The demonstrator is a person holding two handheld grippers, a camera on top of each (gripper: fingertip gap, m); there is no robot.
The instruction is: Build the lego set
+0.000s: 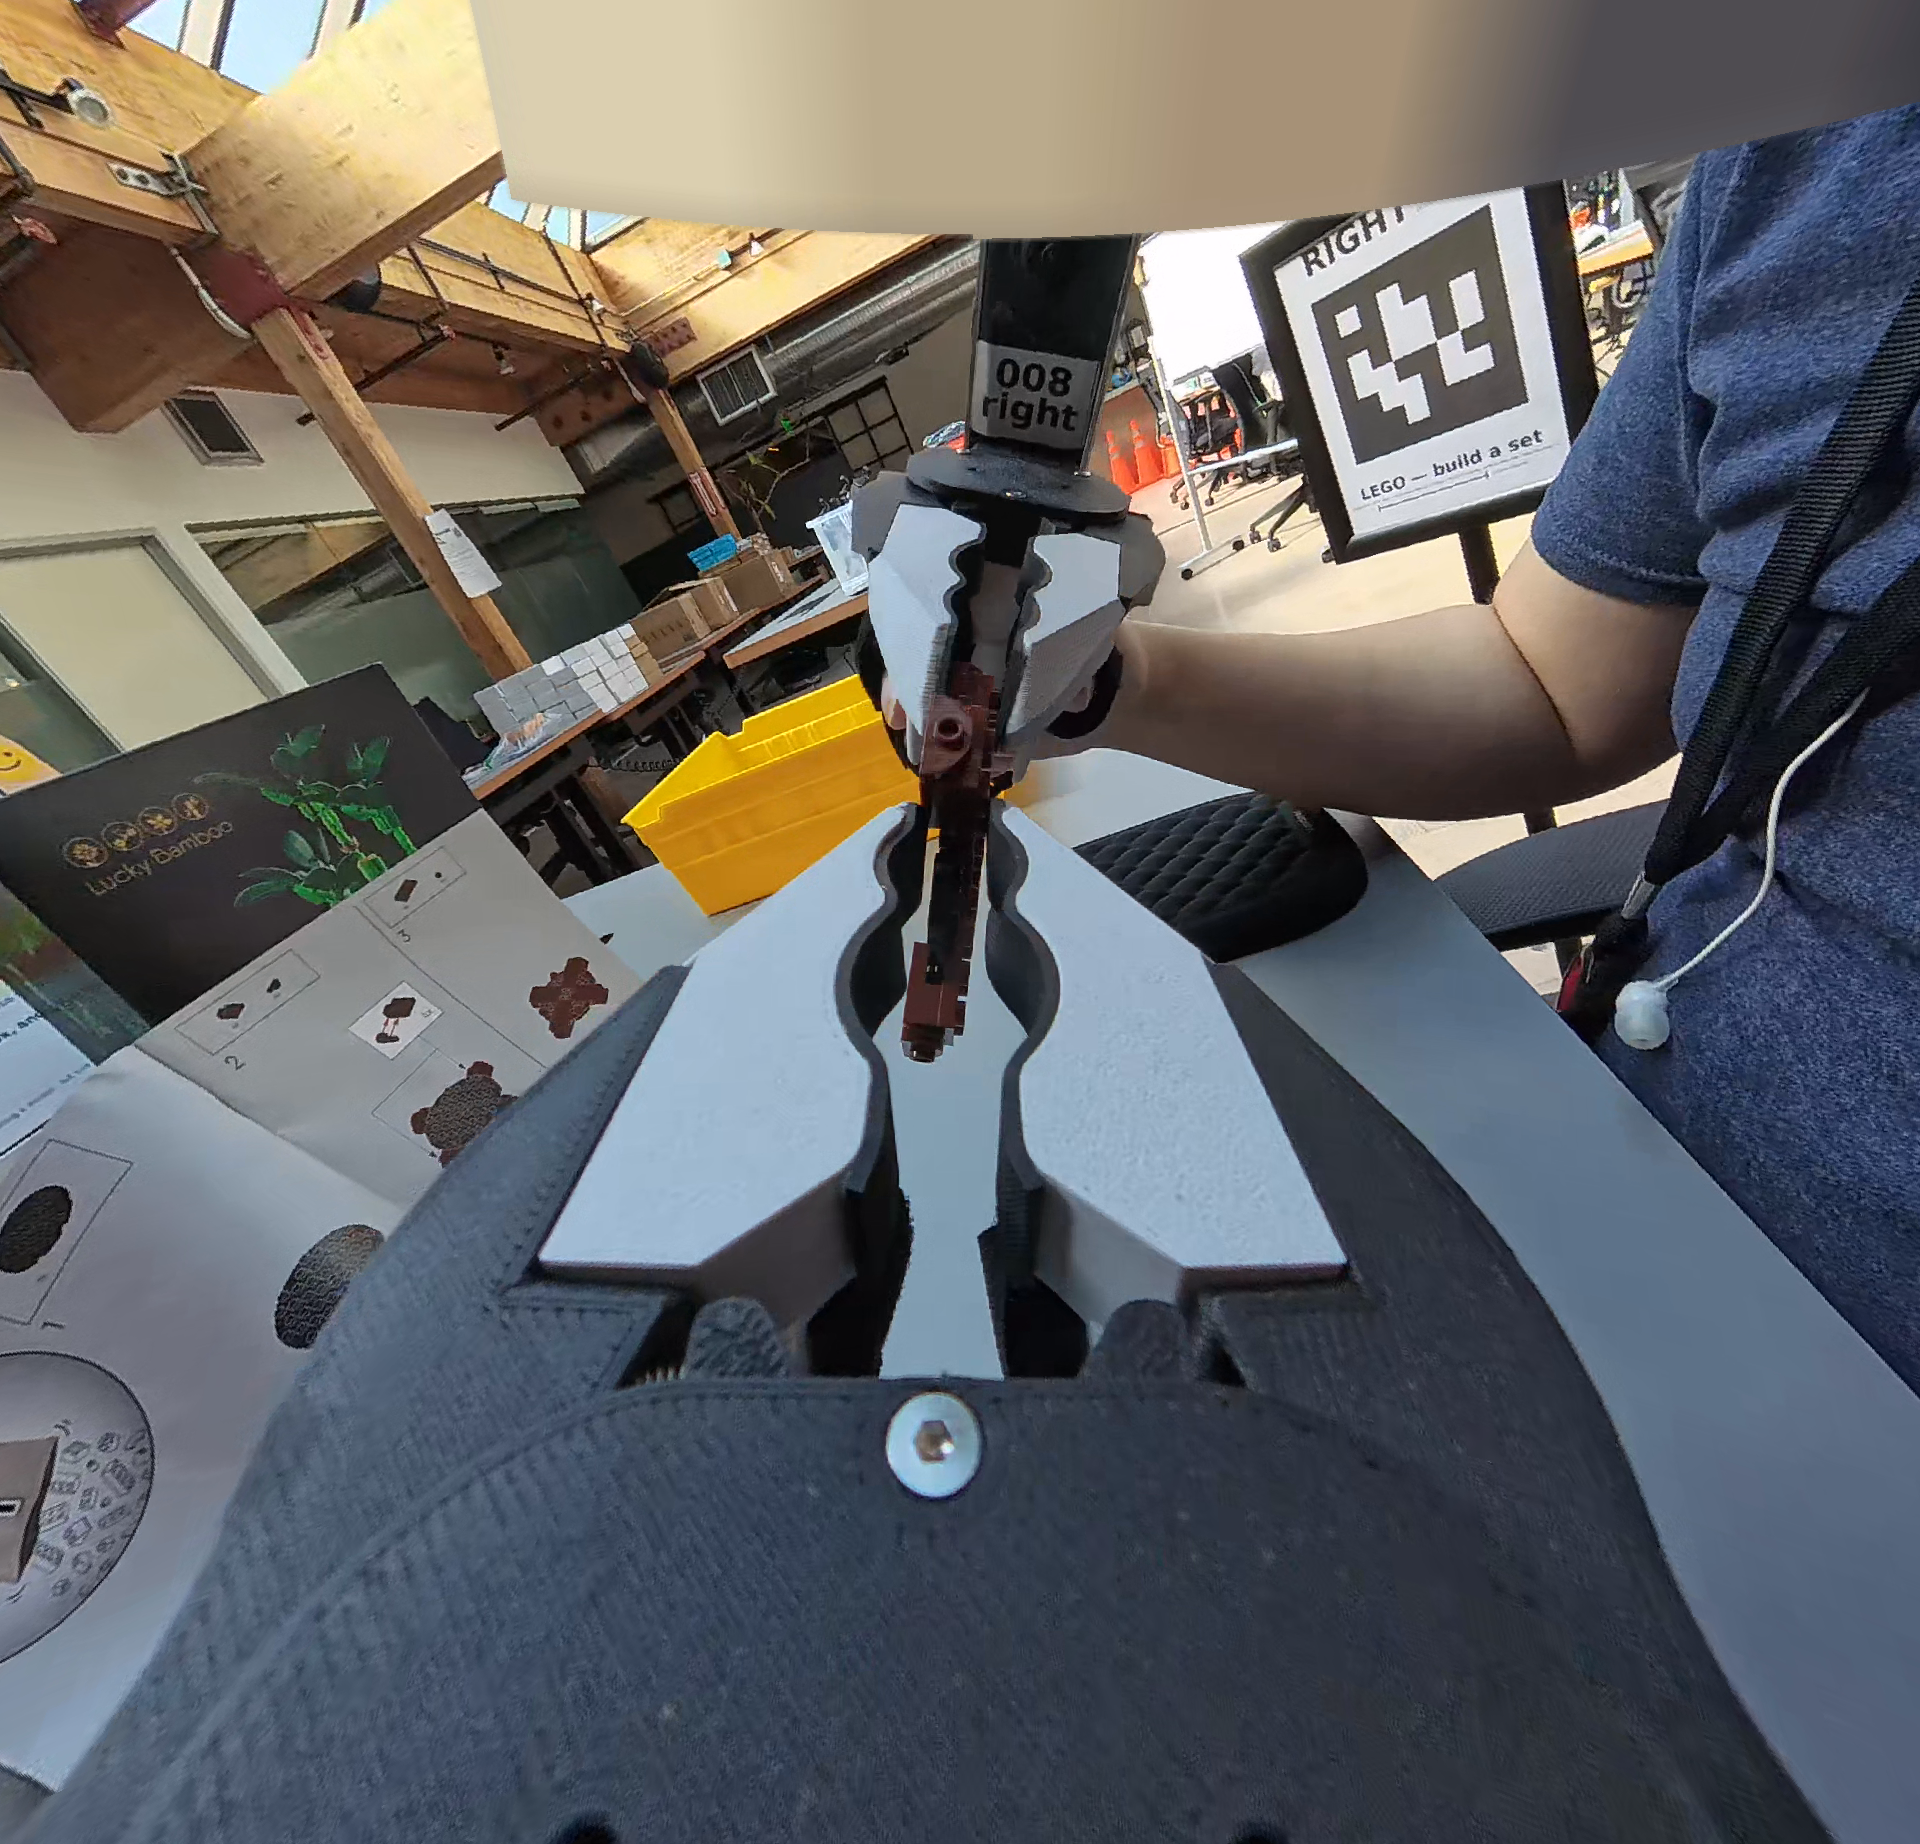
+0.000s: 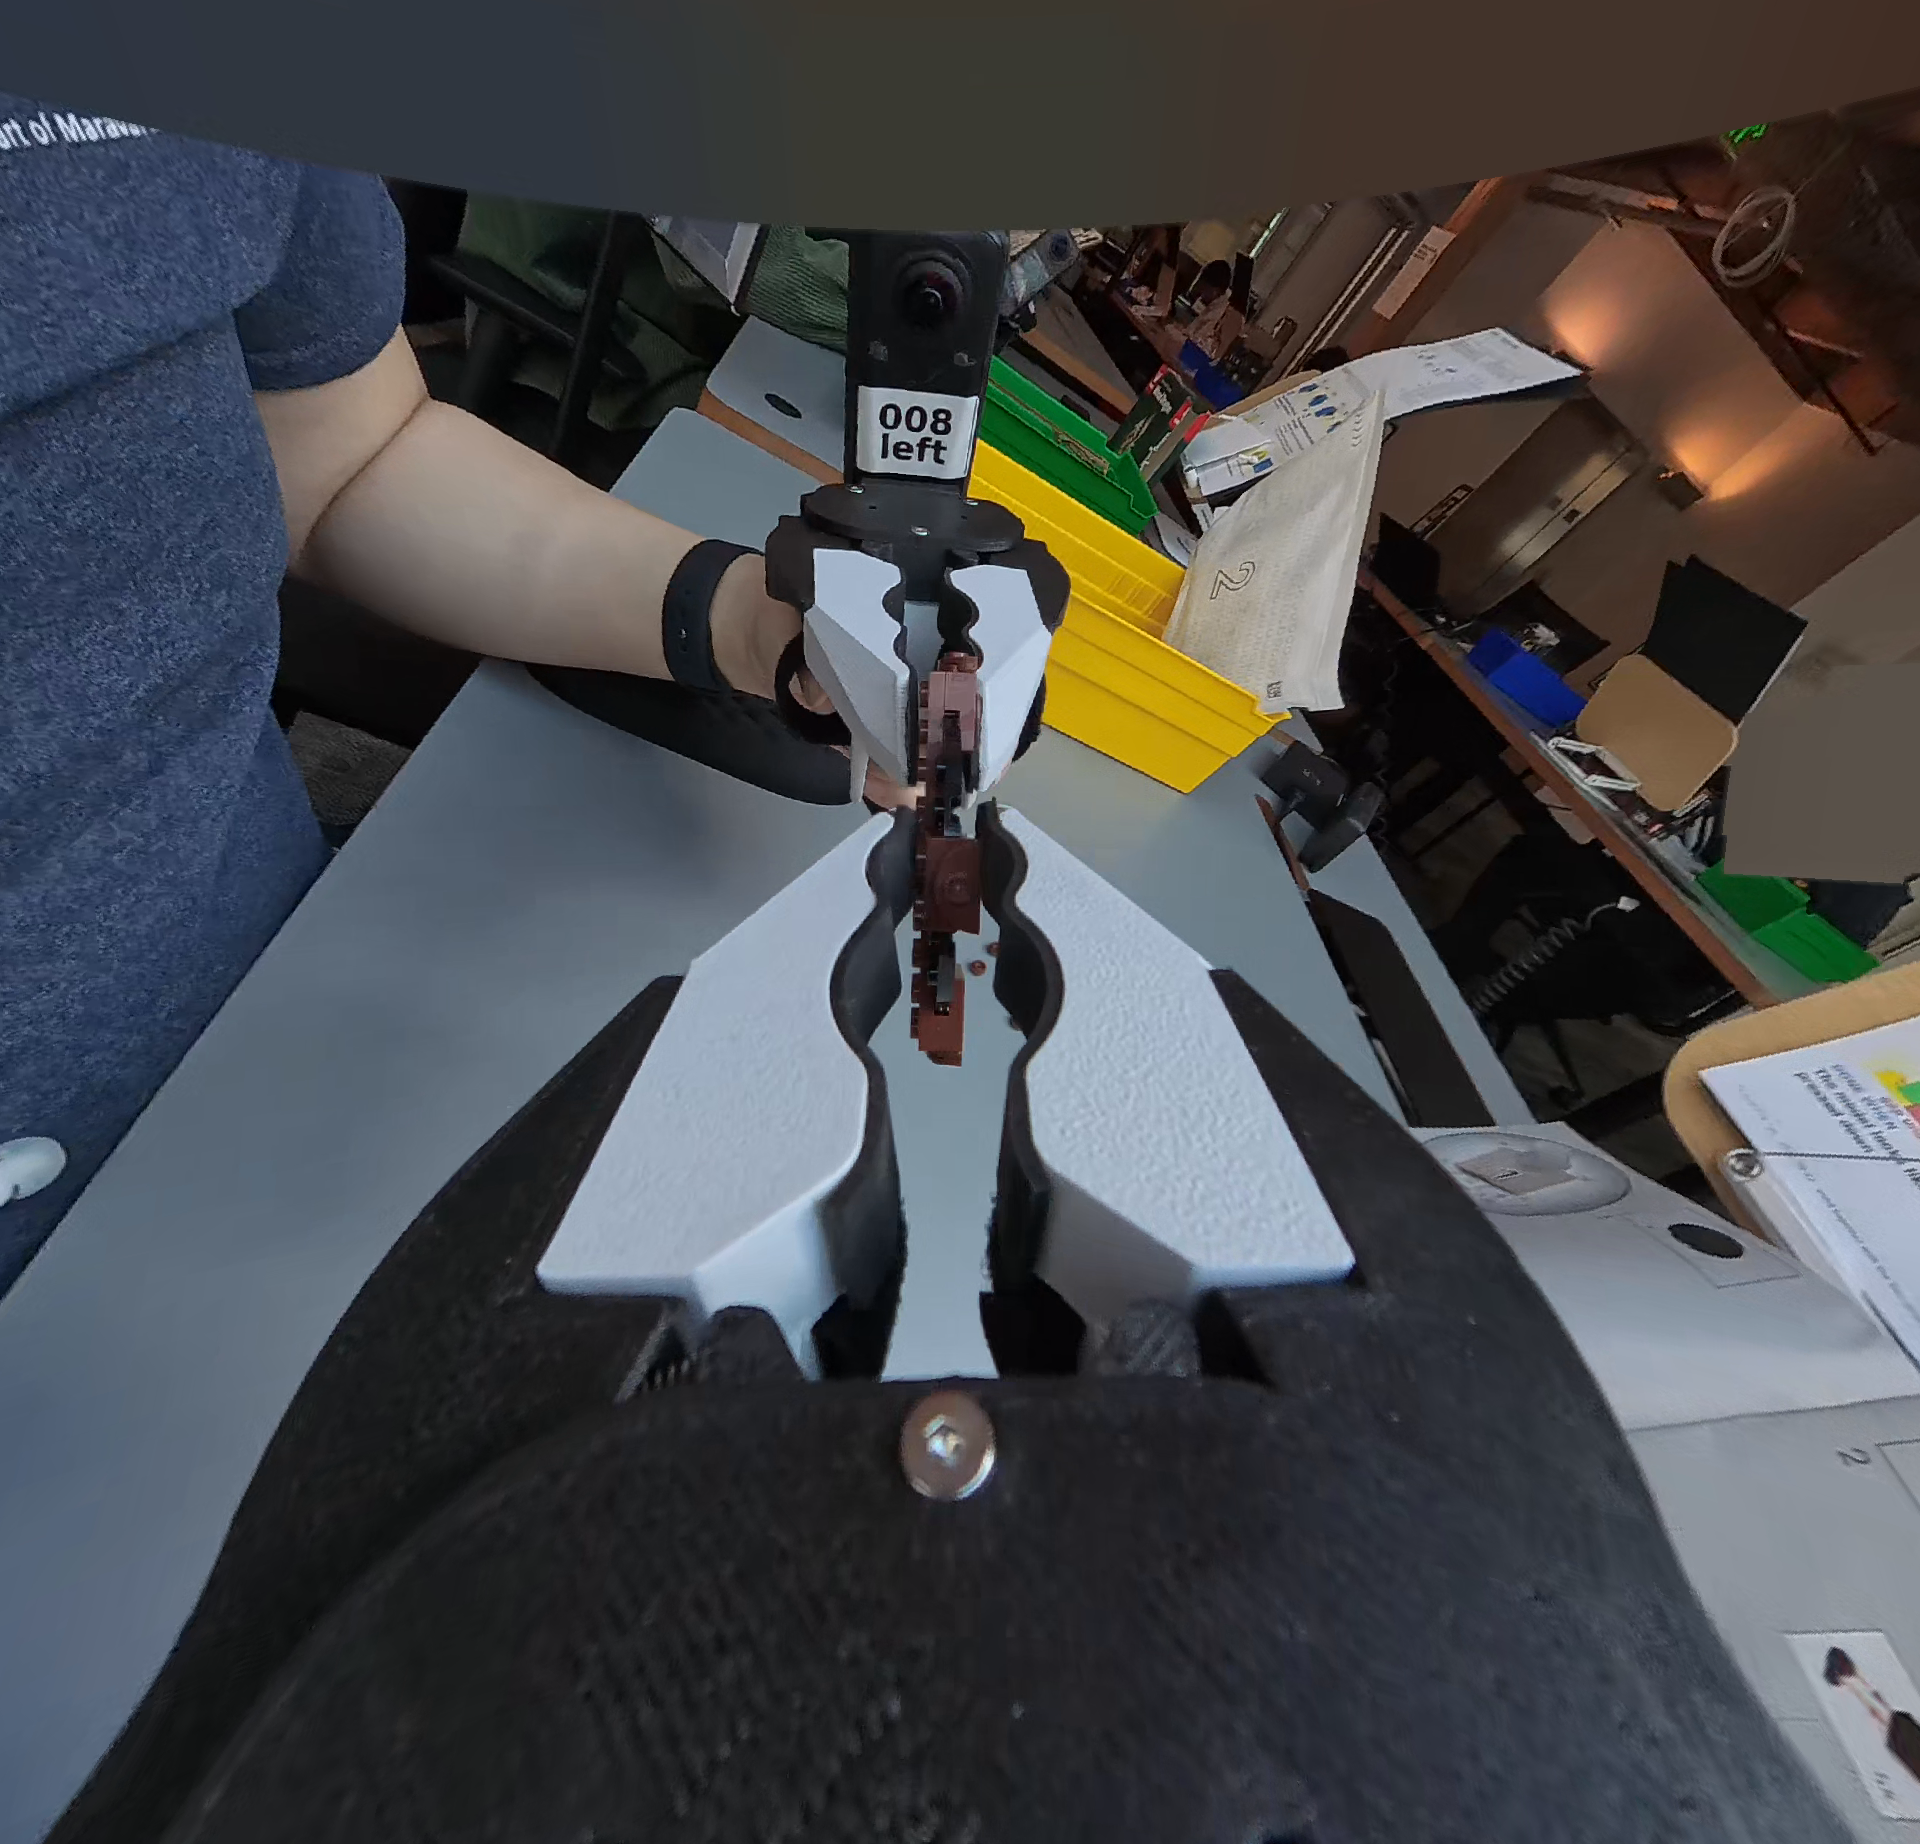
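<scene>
A thin brown and black lego assembly (image 1: 951, 911) hangs edge-on above the grey table (image 1: 1558, 1275), held from both ends. My left gripper (image 1: 954, 823) is shut on its near part at the fingertips. My right gripper (image 1: 961, 724) faces it and is shut on the far end. In the right wrist view the same assembly (image 2: 948, 890) sits between my right gripper's tips (image 2: 948, 823), with the left gripper (image 2: 940, 755) clamped on its far end. A few tiny brown pieces (image 2: 982, 958) lie on the table (image 2: 468, 963) below.
An open instruction booklet (image 1: 312, 963) lies to the left. A yellow bin (image 1: 769, 807) stands behind the grippers. Yellow (image 2: 1143, 672) and green (image 2: 1060, 444) bins and a paper bag (image 2: 1278, 568) are at the table's far side. The person's arm (image 1: 1351, 693) and torso are close by. The tips of both grippers are at nearly the same place.
</scene>
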